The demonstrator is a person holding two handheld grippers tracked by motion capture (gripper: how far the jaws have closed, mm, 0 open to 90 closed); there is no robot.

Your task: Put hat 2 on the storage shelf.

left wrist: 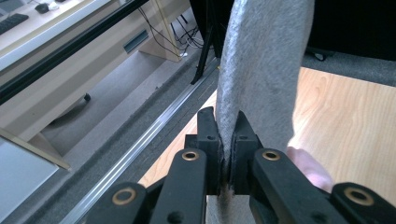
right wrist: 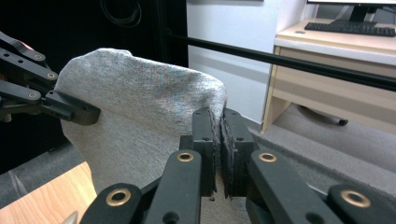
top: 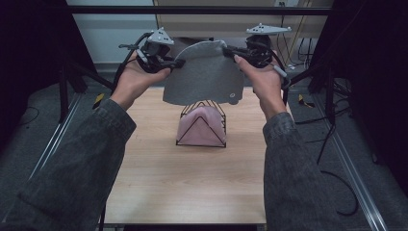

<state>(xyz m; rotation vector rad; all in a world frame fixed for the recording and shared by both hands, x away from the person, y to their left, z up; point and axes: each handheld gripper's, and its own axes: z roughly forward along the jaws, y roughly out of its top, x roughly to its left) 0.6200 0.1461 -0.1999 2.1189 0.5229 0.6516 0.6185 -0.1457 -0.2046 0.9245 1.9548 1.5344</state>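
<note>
Both grippers, left gripper [top: 179, 63] and right gripper [top: 229, 49], clamp the grey felt mat [top: 204, 77] at 12 o'clock above the wire rack [top: 201, 126]; keeping it taut should ease slotting.

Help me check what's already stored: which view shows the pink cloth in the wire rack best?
The high view: the pink cloth sits inside the wire rack on the table. The left gripper view catches just a pink edge.

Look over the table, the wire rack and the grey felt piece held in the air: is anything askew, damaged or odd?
Nothing stands out. The grey felt piece hangs fairly level between the left gripper and the right gripper, each clamped on an upper edge. Below, the wire rack stands upright on the table with a pink piece in it.
</note>
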